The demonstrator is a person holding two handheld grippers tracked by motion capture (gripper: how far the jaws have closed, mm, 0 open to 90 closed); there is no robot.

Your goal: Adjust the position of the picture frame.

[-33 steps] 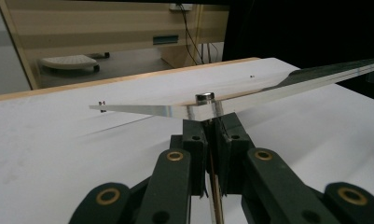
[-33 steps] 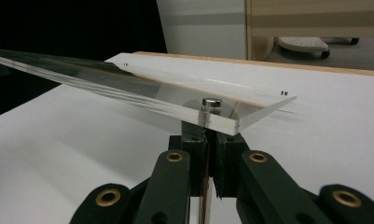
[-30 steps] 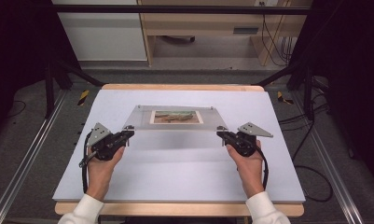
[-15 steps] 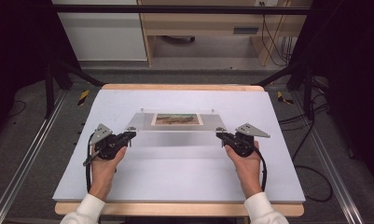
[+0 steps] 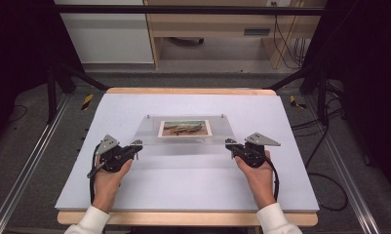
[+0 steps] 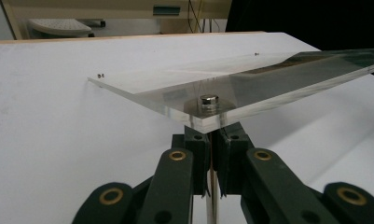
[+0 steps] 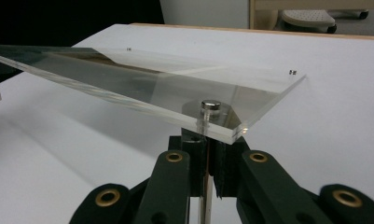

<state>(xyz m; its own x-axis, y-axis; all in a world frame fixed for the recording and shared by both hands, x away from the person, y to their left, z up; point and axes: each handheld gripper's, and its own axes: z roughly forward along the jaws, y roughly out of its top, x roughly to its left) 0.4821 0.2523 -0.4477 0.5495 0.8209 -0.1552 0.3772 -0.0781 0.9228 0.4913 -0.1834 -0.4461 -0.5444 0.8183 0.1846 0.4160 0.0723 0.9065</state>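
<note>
With each gripper's jaws closed on a metal standoff leg under a near corner, left gripper (image 5: 136, 145) and right gripper (image 5: 229, 144) carry the clear acrylic photo frame (image 5: 185, 131) just above the jaws, clear of the counter (image 5: 183, 180); both should likely lower evenly, keeping it level.

Looking forward and down from above the near table (image 5: 134, 107) edge in high view. Riding low in both gripper views, facing along the jaws, close under opposite corners of the shared acrylic frame (image 5: 188, 130) (image 6: 250, 88) (image 7: 152, 88).
</note>
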